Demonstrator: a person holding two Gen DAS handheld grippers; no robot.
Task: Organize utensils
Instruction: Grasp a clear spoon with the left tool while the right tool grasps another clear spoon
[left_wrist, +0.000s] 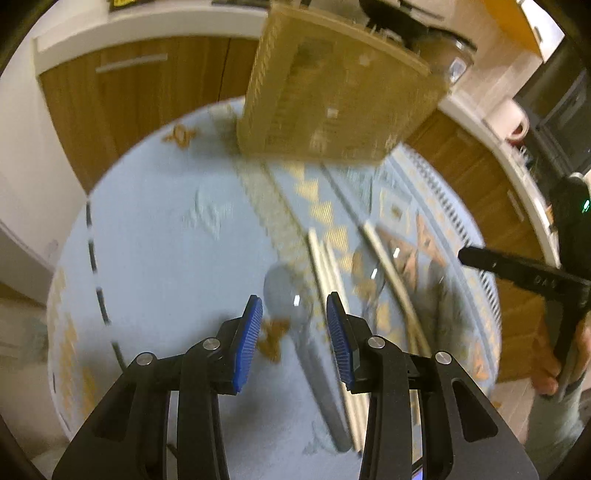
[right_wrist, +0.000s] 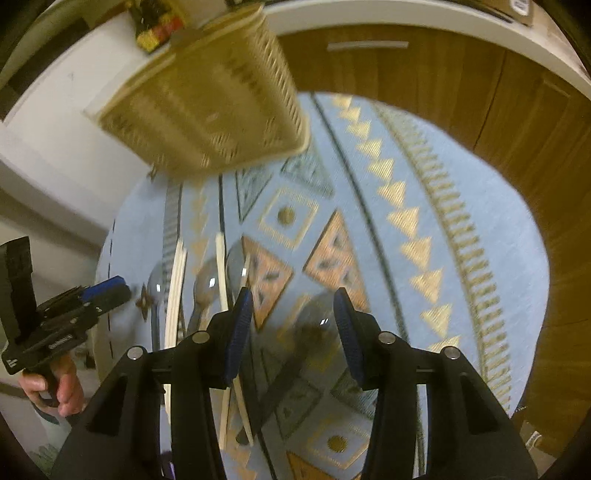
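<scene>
Here both grippers, left gripper (left_wrist: 294, 317) and right gripper (right_wrist: 293, 317), hover with jaws open near the basket (left_wrist: 332, 96); each spoon (left_wrist: 284, 295) (likely stiff, slippery) wants a handle grip.

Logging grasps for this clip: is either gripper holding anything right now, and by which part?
Nothing is held. The left gripper and right gripper are both open, each above a spoon on the tablecloth.

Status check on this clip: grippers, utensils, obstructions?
Left gripper open above a spoon. Right gripper open above another spoon. Chopsticks loose on cloth; basket at far edge. Nothing blocking.
</scene>
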